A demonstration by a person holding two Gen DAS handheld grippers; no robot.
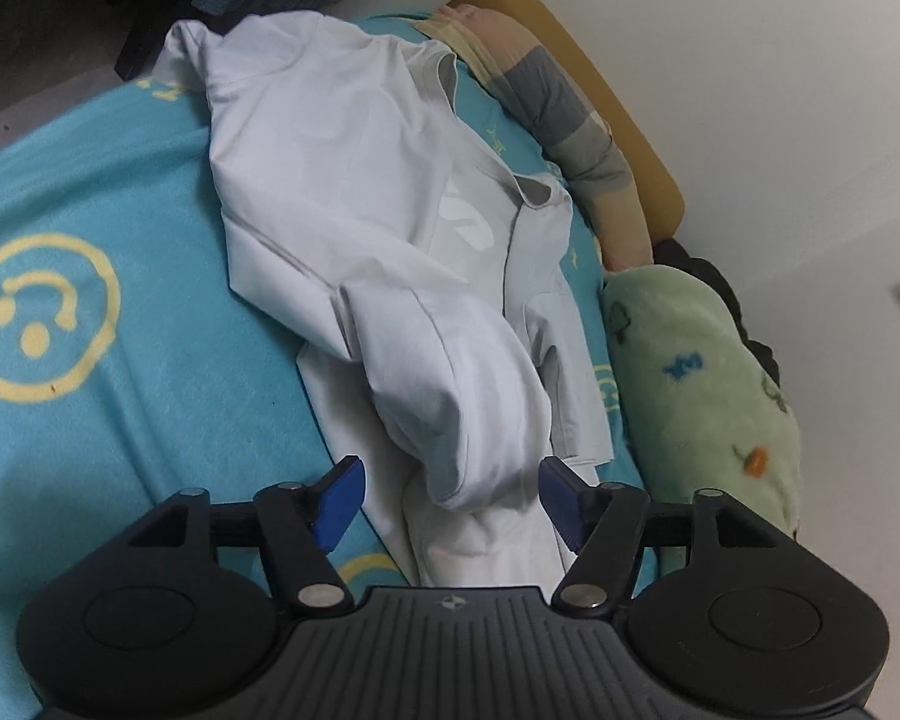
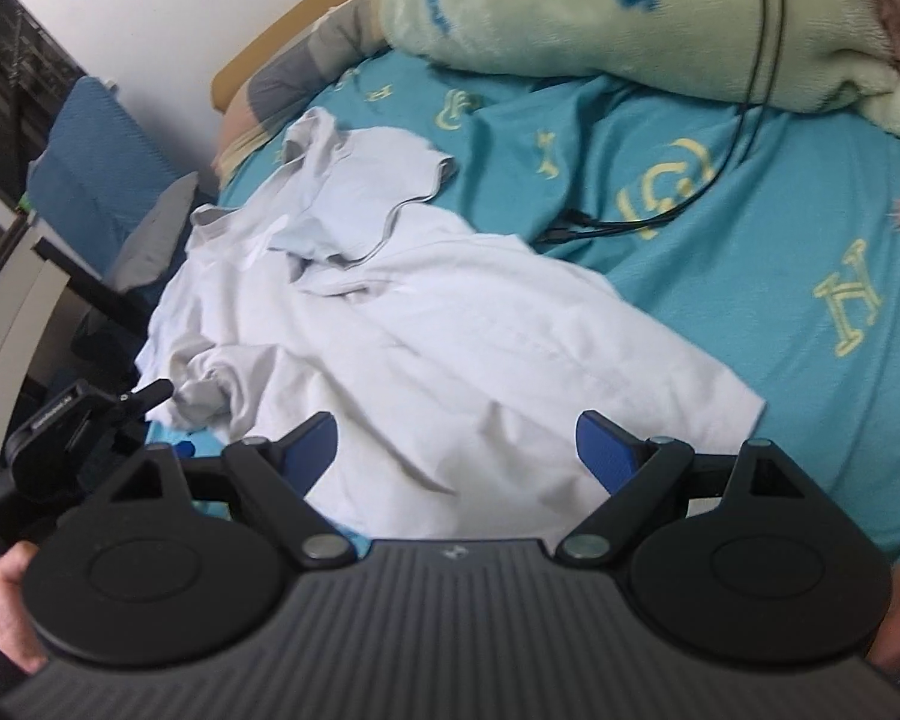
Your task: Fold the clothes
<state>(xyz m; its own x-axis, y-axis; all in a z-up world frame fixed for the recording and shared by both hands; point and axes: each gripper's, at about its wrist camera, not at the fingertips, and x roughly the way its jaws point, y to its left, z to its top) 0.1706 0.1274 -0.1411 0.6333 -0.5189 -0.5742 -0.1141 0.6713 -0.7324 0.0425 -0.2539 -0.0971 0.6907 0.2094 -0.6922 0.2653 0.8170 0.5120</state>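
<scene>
Both tongs gaping wide, holding nothing: left gripper (image 1: 452,495) straddling a bunched fold of the white T-shirt (image 1: 354,192), right gripper (image 2: 456,450) hovering over its hem (image 2: 570,396). Shirt lying crumpled on the teal blanket (image 2: 750,228). Probably worth pinching a single layer at the edge, then pulling flat before folding.

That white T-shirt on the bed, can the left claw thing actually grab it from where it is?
Probably yes. The left gripper has its jaws open on either side of a raised fold of the white T-shirt, and nothing lies between them and the cloth.
</scene>
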